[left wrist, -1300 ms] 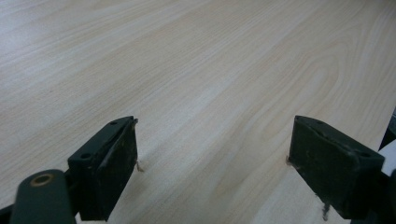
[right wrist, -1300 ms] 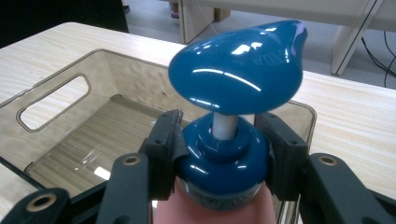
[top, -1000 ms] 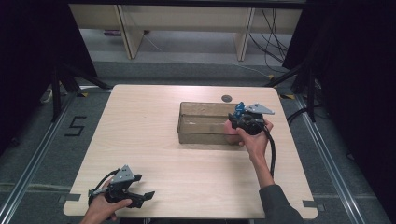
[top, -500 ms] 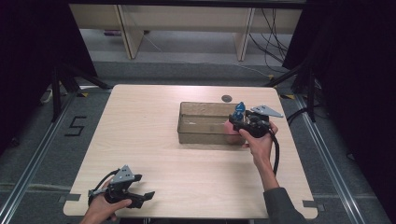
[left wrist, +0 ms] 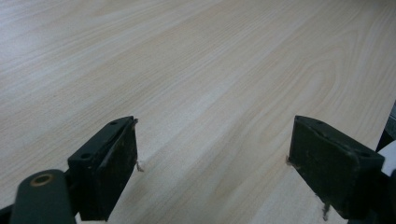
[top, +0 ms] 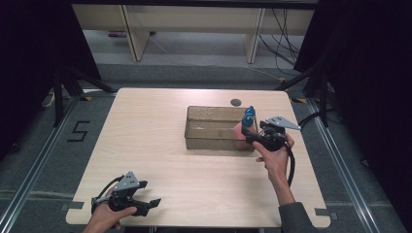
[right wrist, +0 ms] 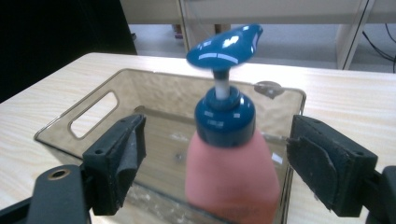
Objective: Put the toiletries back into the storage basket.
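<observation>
A pink soap bottle (top: 240,132) with a blue pump head stands upright inside the clear brownish bin (top: 214,108), at its right end. My right gripper (top: 246,134) is just right of the bin. Its jaws have just been opening and stand wide on either side of the bottle (right wrist: 231,172) without touching it. In the right gripper view the bin (right wrist: 93,116) lies behind the right gripper (right wrist: 215,156). My left gripper (top: 147,204) rests open near the table's front left corner. Only bare wood lies between the jaws of the left gripper (left wrist: 212,158).
The bin sits right of centre on the light wooden table (top: 145,126). A small round grommet (top: 236,102) is set in the table behind the bin. Dark curtains flank the table, and shelving legs stand beyond its far edge.
The right gripper's jaws have opened and let go of the bottle. The right hand has drawn back a little to the right, away from the bin. The left hand has kept still.
</observation>
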Tool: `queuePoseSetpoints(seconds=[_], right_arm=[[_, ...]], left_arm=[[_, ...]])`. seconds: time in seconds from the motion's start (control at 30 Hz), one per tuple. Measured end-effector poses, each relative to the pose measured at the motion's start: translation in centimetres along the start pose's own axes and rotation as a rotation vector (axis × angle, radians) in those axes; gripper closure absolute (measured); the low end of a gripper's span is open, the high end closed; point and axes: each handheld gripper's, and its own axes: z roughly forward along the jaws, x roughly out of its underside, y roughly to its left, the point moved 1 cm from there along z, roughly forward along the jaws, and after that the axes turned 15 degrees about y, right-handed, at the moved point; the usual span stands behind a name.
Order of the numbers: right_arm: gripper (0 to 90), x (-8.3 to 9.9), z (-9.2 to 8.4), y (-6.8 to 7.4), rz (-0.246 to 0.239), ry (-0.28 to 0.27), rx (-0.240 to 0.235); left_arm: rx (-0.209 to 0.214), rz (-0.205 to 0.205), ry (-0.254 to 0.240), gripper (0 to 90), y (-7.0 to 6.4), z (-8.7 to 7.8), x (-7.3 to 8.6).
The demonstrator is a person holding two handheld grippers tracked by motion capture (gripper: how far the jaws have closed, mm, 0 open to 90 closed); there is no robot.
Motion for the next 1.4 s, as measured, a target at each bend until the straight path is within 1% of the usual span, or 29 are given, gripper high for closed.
queuePoseSetpoints(seconds=[0.07, 0.1, 0.13, 0.17, 0.2, 0.3, 0.33, 0.37, 0.47, 0.53, 0.57, 0.6, 0.67, 0.7, 0.73, 0.77, 0.83, 0.87, 0.9, 0.93, 1.0, 1.03, 1.1, 1.13, 1.17, 1.2, 1.23, 1.33, 1.4], right_arm=[[19.5, 0.2, -0.2, 0.0, -0.005, 0.010, 0.005], [19.4, 0.4, -0.5, 0.1, 0.013, 0.016, 0.000], [19.2, 0.6, -0.7, 0.1, 0.003, -0.007, -0.003], [19.2, 0.7, -0.9, 0.3, 0.027, -0.003, -0.009], [19.2, 0.8, -1.1, 0.1, 0.011, -0.003, -0.005], [19.2, 1.1, -1.5, 0.3, 0.003, -0.005, 0.000], [19.1, 1.2, -1.7, 0.7, 0.049, 0.010, -0.019], [18.8, 1.2, -1.6, 0.4, -0.009, -0.009, -0.006], [18.8, 1.3, -1.9, 0.6, -0.007, 0.003, -0.006], [19.1, 1.4, -2.0, 1.0, 0.017, -0.003, -0.016], [19.1, 1.5, -2.1, 1.0, -0.009, -0.011, -0.019], [19.1, 1.6, -2.1, 1.1, -0.002, -0.002, -0.033], [19.0, 1.8, -2.1, 1.1, -0.011, -0.007, -0.029], [19.0, 1.9, -2.2, 1.3, -0.004, -0.005, -0.029], [19.1, 2.0, -2.3, 1.7, 0.043, 0.003, -0.046], [19.1, 2.0, -2.2, 1.4, -0.006, -0.016, -0.040], [19.0, 2.1, -2.3, 1.3, -0.017, -0.022, -0.031], [19.0, 2.2, -2.6, 1.6, -0.005, -0.009, -0.045], [19.0, 2.3, -2.7, 1.9, 0.022, -0.011, -0.052], [19.0, 2.4, -2.8, 1.8, 0.000, -0.019, -0.053], [19.0, 2.5, -2.8, 1.9, -0.008, -0.022, -0.054], [18.9, 2.7, -3.0, 2.0, -0.024, -0.021, -0.046], [18.9, 2.7, -3.1, 2.1, -0.026, -0.016, -0.050], [18.9, 2.9, -3.1, 2.4, -0.030, -0.016, -0.045], [18.9, 3.0, -3.2, 2.8, 0.002, -0.002, -0.068], [18.9, 3.1, -3.0, 2.8, -0.031, -0.012, -0.067], [18.9, 3.2, -2.9, 2.8, -0.039, -0.014, -0.073], [18.9, 3.6, -2.8, 3.2, -0.040, -0.014, -0.090], [18.9, 3.6, -2.9, 3.3, -0.040, -0.010, -0.085]], left_arm=[[0.000, 0.000, -0.001, 14.9, 0.0, 0.0, 0.0], [0.000, -0.001, -0.001, 14.9, 0.0, 0.0, 0.0], [0.007, 0.003, 0.008, 14.9, 0.0, 0.0, 0.0], [0.007, 0.003, 0.008, 14.9, 0.0, 0.0, 0.0], [0.006, 0.001, 0.003, 14.9, 0.0, 0.0, 0.0], [0.001, -0.002, -0.002, 14.9, 0.0, 0.1, 0.0], [0.008, 0.000, 0.007, 14.9, 0.0, 0.0, -0.1], [0.008, 0.000, 0.007, 14.9, 0.0, 0.0, -0.1], [0.009, -0.001, 0.004, 14.9, 0.0, 0.1, -0.1], [0.009, -0.001, 0.003, 14.9, 0.0, 0.1, -0.1], [0.009, -0.002, 0.002, 14.9, 0.0, 0.1, -0.1], [0.002, -0.004, -0.004, 14.9, 0.0, 0.1, -0.1], [0.002, -0.003, -0.005, 14.9, 0.0, 0.1, -0.1], [0.002, -0.003, -0.005, 14.9, 0.0, 0.0, -0.1], [0.002, -0.004, -0.005, 14.9, 0.0, 0.1, -0.1], [0.002, -0.004, -0.004, 14.9, 0.0, 0.1, -0.1], [0.003, -0.004, -0.005, 14.9, 0.0, 0.1, -0.1], [0.003, -0.005, -0.004, 14.9, 0.0, 0.1, -0.1], [0.002, -0.006, -0.004, 14.9, 0.0, 0.1, -0.1], [0.002, -0.005, -0.005, 14.9, 0.0, 0.1, -0.1], [0.002, -0.007, -0.006, 14.9, 0.0, 0.1, -0.1], [-0.001, -0.004, -0.008, 14.9, 0.1, 0.1, -0.1], [0.004, -0.014, -0.015, 14.9, 0.1, 0.2, -0.1], [-0.001, -0.012, -0.006, 14.9, 0.2, 0.1, -0.2], [-0.001, -0.010, -0.006, 14.9, 0.2, 0.1, -0.2], [0.004, -0.015, -0.012, 14.8, 0.1, 0.2, -0.3], [0.004, -0.015, -0.012, 14.9, 0.1, 0.2, -0.3], [0.007, -0.010, -0.007, 14.9, 0.1, 0.3, -0.3], [0.012, -0.010, 0.001, 14.8, 0.1, 0.2, -0.3]])
